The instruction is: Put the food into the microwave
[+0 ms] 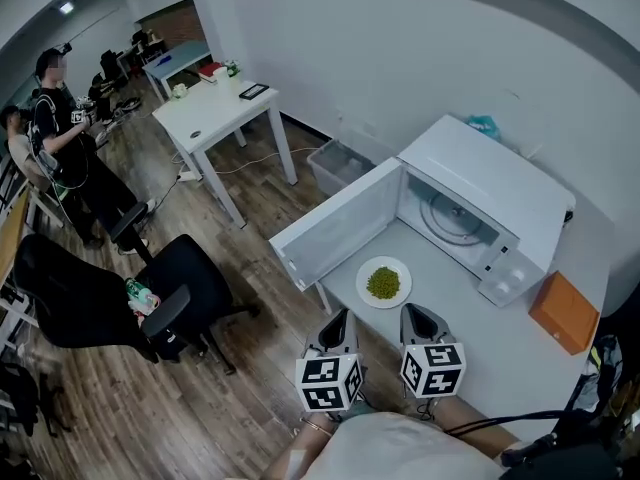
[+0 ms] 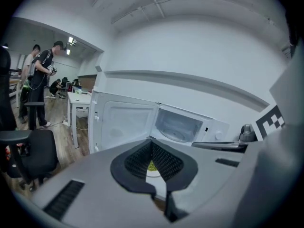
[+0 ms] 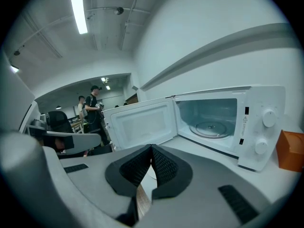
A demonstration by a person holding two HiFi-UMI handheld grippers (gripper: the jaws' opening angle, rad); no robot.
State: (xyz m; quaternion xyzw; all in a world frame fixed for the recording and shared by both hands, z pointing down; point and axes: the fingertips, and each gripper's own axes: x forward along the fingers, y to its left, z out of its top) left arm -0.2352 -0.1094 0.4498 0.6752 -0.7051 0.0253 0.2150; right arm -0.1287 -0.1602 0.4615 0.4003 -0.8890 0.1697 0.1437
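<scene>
A white plate [image 1: 364,287] of green food [image 1: 383,283] sits on the white table [image 1: 470,338], just in front of the white microwave [image 1: 490,183]. The microwave's door [image 1: 335,230] hangs open to the left, and its glass turntable [image 1: 452,218] is bare. My left gripper [image 1: 339,318] hovers at the table's near edge, short of the plate, shut with nothing held. My right gripper [image 1: 414,313] hovers beside it, also shut and holding nothing. In the left gripper view a sliver of the food [image 2: 151,166] shows behind the closed tips of the left gripper [image 2: 152,144]. The right gripper [image 3: 152,148] faces the open microwave [image 3: 213,120].
An orange box [image 1: 564,311] lies on the table right of the microwave. A black office chair [image 1: 185,288] stands on the wooden floor to the left. Farther back are a grey bin [image 1: 338,163], a white desk [image 1: 215,108] and people [image 1: 55,118].
</scene>
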